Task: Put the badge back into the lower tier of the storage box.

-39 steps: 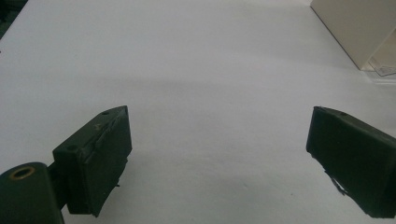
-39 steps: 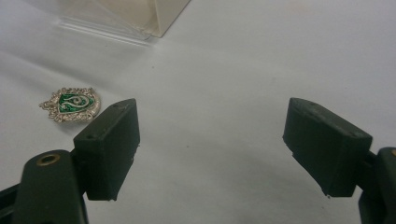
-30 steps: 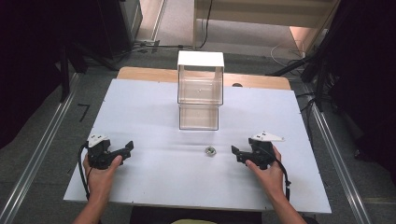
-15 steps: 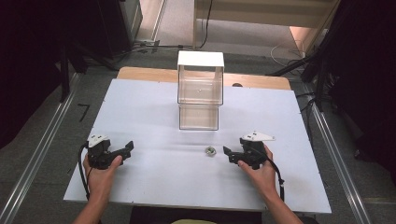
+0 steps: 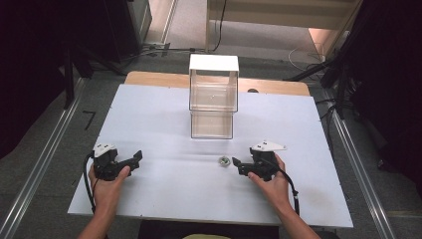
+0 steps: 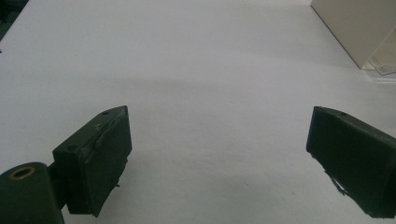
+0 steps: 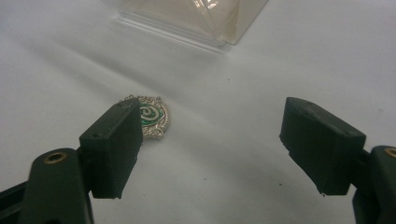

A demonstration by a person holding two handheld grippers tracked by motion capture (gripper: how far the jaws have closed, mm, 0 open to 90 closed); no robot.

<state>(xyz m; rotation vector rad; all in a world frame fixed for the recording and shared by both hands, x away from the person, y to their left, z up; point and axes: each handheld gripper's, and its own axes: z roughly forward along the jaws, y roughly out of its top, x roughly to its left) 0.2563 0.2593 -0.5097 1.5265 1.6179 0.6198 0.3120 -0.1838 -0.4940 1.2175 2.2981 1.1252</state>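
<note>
A small round silver pendant with a green spiral (image 5: 224,161) (image 7: 152,116) lies flat on the white table (image 5: 164,124). My right gripper (image 5: 237,164) (image 7: 205,144) is open just to the right of it, its left jaw partly covering the pendant's edge in the right gripper view. My left gripper (image 5: 135,158) (image 6: 219,154) rests open on the table's front left, with bare table between its jaws. A clear two-tier box with a white top (image 5: 213,94) stands at the middle back; its corner shows in the left gripper view (image 6: 355,32) and its base in the right gripper view (image 7: 187,18).
A wooden strip (image 5: 154,78) runs along the table's far edge. Metal rails (image 5: 40,164) flank the table on the floor, with cables (image 5: 298,55) and dark equipment around. Broad bare table lies between my two hands.
My right gripper has moved left across the table, closing in on the pendant. The left gripper has stayed where it was.
</note>
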